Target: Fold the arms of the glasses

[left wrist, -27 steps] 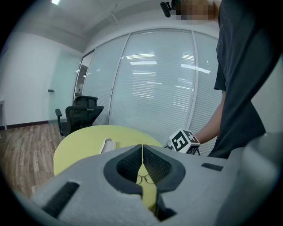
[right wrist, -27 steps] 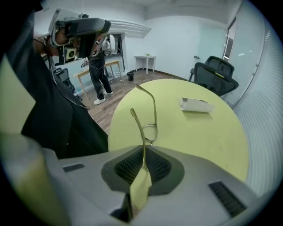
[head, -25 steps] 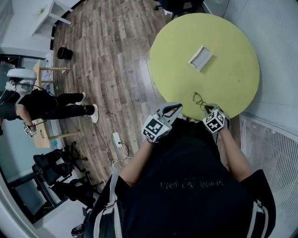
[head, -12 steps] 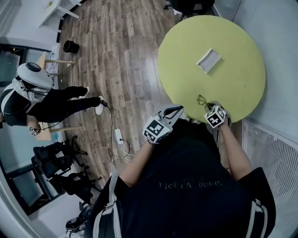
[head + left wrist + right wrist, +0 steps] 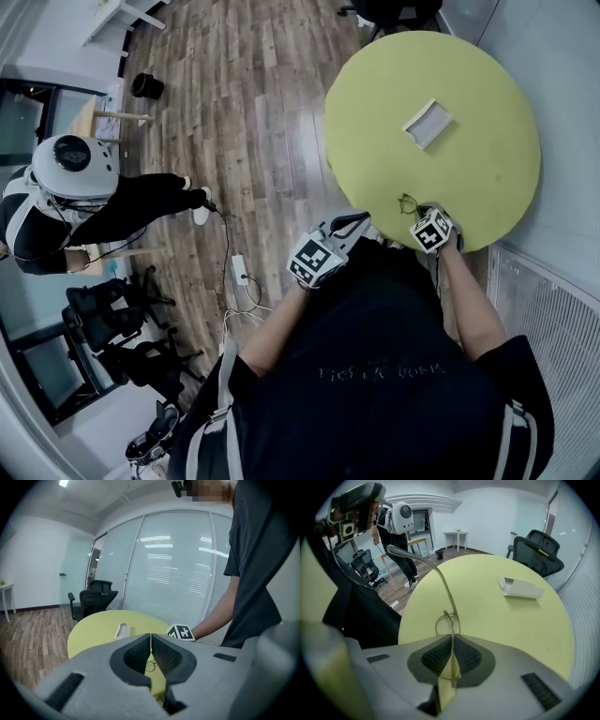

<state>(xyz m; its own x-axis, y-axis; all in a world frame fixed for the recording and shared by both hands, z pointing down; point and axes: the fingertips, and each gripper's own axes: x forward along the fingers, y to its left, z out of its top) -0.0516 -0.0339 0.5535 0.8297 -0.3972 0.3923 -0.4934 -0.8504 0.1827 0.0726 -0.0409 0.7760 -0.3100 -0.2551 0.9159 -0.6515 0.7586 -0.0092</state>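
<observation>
Thin-framed glasses (image 5: 407, 203) are at the near edge of the round yellow-green table (image 5: 469, 112). My right gripper (image 5: 421, 210) is shut on their frame. In the right gripper view the glasses (image 5: 446, 617) stick out past the closed right gripper (image 5: 453, 637), one lens ahead of the pads and one arm curving up to the left, unfolded. My left gripper (image 5: 360, 218) hangs off the table's near-left edge, shut with nothing in it. In the left gripper view the left gripper (image 5: 150, 637) has its pads together, and the glasses (image 5: 149, 666) show faintly beyond them.
A white open case (image 5: 427, 123) lies on the middle of the table. A person in a white helmet (image 5: 70, 169) stands on the wooden floor at left, with office chairs (image 5: 103, 323) and a floor cable (image 5: 234, 272) nearby. A slatted wall panel (image 5: 544, 319) runs along the right.
My right gripper has moved forward to the glasses and now holds them. The left gripper has stayed put. The helmeted person at left has stepped nearer.
</observation>
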